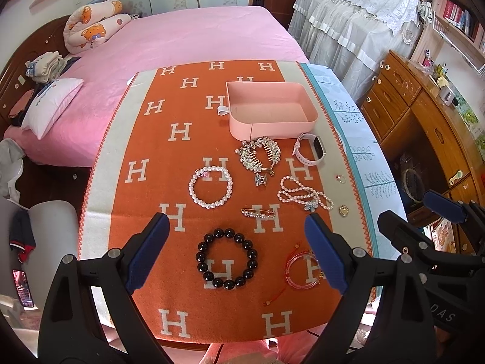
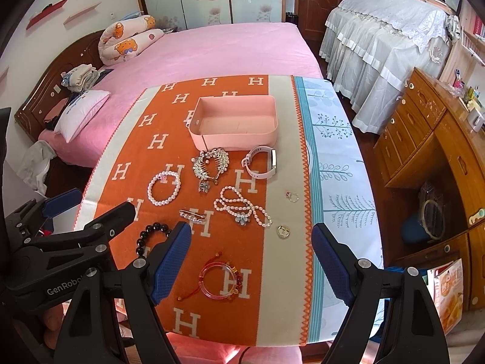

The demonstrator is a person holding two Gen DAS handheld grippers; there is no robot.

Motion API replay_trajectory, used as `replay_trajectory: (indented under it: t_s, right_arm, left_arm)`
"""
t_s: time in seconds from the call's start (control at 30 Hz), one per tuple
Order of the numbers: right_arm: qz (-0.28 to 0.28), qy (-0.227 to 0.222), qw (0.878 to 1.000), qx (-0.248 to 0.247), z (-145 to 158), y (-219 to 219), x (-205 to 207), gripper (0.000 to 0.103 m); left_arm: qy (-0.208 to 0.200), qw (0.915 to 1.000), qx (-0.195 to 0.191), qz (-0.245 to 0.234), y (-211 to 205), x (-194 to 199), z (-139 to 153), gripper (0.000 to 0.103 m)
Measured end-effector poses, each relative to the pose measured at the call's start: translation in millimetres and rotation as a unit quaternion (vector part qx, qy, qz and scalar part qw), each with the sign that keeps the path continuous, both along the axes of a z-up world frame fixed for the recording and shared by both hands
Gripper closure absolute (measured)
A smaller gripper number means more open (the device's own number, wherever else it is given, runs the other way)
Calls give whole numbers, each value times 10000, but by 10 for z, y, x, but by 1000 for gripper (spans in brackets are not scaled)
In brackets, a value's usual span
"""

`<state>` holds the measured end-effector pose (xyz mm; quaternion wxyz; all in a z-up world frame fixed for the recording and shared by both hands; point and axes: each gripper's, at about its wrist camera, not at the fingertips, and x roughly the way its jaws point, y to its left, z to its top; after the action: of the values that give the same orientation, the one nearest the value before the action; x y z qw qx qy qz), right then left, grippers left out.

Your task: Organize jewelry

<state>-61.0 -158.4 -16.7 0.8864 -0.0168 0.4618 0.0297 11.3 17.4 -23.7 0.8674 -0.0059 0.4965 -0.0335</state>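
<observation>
Loose jewelry lies on the orange H-patterned cloth [image 1: 182, 163] in front of an empty pink box [image 1: 272, 109] [image 2: 236, 121]. My left gripper [image 1: 236, 218] hovers open above a black bead bracelet [image 1: 226, 257], holding nothing. My right gripper [image 2: 251, 230] is open over a pink bangle with red cord [image 2: 222, 280], apart from it. Farther back lie a pearl bracelet [image 1: 211, 187], a pearl necklace [image 2: 241, 207], a crystal hair comb [image 1: 259, 157], a white watch [image 2: 260, 162], a pearl pin [image 1: 257, 213], a small ring [image 2: 292, 196] and a gold charm [image 2: 283, 232].
The cloth covers a table whose near edge is just under the grippers. A pink bed [image 1: 188, 36] lies beyond its far edge. A wooden dresser [image 2: 439, 139] stands to the right, and a white lace-covered piece of furniture [image 2: 385, 24] at back right.
</observation>
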Motion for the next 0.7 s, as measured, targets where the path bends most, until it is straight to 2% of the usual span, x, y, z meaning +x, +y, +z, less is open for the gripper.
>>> replay_trajectory:
  t_s: [0.7]
  right_arm:
    - [-163,-323,9991,-234,328,-11,-17,19]
  left_arm:
    - [-263,9991,-286,-143,-14,64,205,13]
